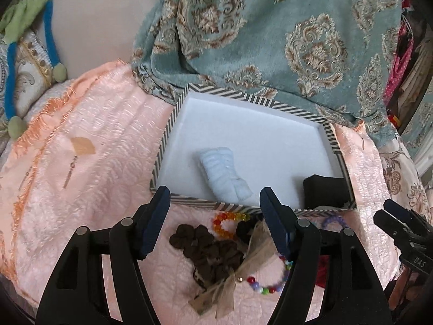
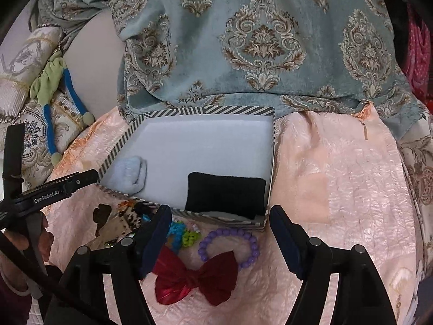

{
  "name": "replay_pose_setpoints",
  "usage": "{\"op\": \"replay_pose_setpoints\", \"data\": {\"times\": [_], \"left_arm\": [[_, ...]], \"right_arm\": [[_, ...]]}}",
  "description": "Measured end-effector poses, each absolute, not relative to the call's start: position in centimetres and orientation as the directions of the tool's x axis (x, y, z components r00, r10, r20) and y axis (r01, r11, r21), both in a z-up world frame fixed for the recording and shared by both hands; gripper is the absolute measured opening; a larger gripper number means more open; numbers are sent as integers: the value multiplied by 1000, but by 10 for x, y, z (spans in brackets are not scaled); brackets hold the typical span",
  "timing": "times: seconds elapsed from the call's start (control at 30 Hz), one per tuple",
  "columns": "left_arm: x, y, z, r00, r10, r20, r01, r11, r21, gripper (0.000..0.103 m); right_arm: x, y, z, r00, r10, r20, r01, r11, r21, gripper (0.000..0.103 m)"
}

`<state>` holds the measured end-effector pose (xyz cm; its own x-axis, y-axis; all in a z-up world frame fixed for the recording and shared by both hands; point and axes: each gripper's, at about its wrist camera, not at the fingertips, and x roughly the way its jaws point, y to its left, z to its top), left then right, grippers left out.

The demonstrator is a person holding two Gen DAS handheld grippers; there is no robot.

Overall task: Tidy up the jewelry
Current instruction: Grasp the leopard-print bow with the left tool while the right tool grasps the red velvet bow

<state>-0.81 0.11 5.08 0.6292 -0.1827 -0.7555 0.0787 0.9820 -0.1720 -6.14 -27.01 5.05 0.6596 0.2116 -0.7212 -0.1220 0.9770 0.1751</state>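
A striped box [image 1: 245,97] with a white lining lies on the pink bedspread; it holds a pale blue roll [image 1: 224,173] and a black cushion [image 1: 323,192]. In front of it lies jewelry: an orange bead bracelet [image 1: 226,223], a brown flower piece [image 1: 208,254], a tan bow [image 1: 238,268], a multicolour bead bracelet [image 1: 268,284]. My left gripper [image 1: 215,222] is open and empty above them. In the right wrist view the box [image 2: 211,111] shows with the black cushion [image 2: 226,193], and my right gripper [image 2: 220,237] is open above a purple bead bracelet [image 2: 230,246] and a red bow [image 2: 194,279].
A teal patterned blanket [image 1: 270,32] is bunched behind the box. A dangling earring [image 1: 71,172] lies on the bedspread at left. A blue and green cord [image 1: 51,35] lies over a pillow at far left. Turquoise and lime beads [image 2: 184,233] lie by the red bow.
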Motion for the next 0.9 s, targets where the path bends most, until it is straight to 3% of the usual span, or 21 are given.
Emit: {"op": "replay_pose_setpoints", "data": {"times": [0.4, 0.9], "left_arm": [[-51, 19, 60, 586, -308, -749, 120, 948, -295, 69], [-56, -11, 5, 477, -276, -834, 181, 960, -214, 69]], "right_arm": [[-96, -270, 41, 616, 243, -750, -160, 970, 183, 73], [-105, -255, 3, 534, 328, -779, -265, 940, 215, 72]]}}
